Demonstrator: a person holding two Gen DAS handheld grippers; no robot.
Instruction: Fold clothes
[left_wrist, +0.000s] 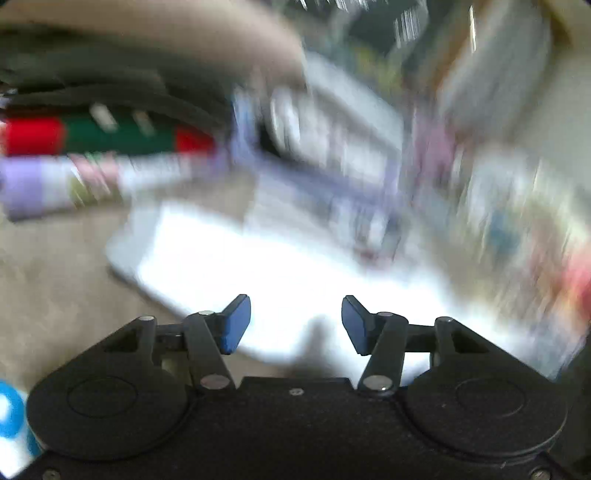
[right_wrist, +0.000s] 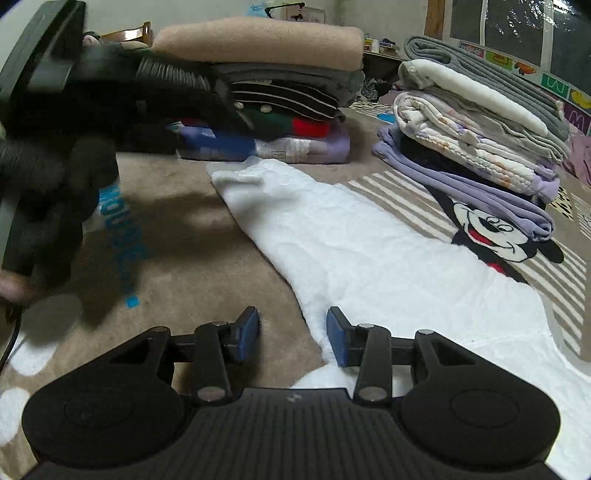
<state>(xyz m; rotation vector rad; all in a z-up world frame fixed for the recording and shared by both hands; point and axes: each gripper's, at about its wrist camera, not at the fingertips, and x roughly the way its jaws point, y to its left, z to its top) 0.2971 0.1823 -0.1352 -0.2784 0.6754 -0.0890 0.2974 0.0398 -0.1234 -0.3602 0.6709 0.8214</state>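
A white garment (right_wrist: 369, 254) lies spread flat on the beige carpet (right_wrist: 192, 236), running from the far middle toward the near right. My right gripper (right_wrist: 292, 334) hovers open over its near left edge, nothing between the blue pads. The left wrist view is heavily motion-blurred. There the white garment (left_wrist: 280, 280) shows as a bright patch, and my left gripper (left_wrist: 295, 323) is open above it, holding nothing. In the right wrist view the left tool and a gloved hand (right_wrist: 48, 177) fill the left side.
A stack of folded clothes (right_wrist: 273, 92) topped by a tan blanket stands at the back. A second folded pile (right_wrist: 480, 129) sits on the right, over a cartoon-mouse rug (right_wrist: 491, 232). Blue lettering (right_wrist: 122, 240) marks the carpet at left.
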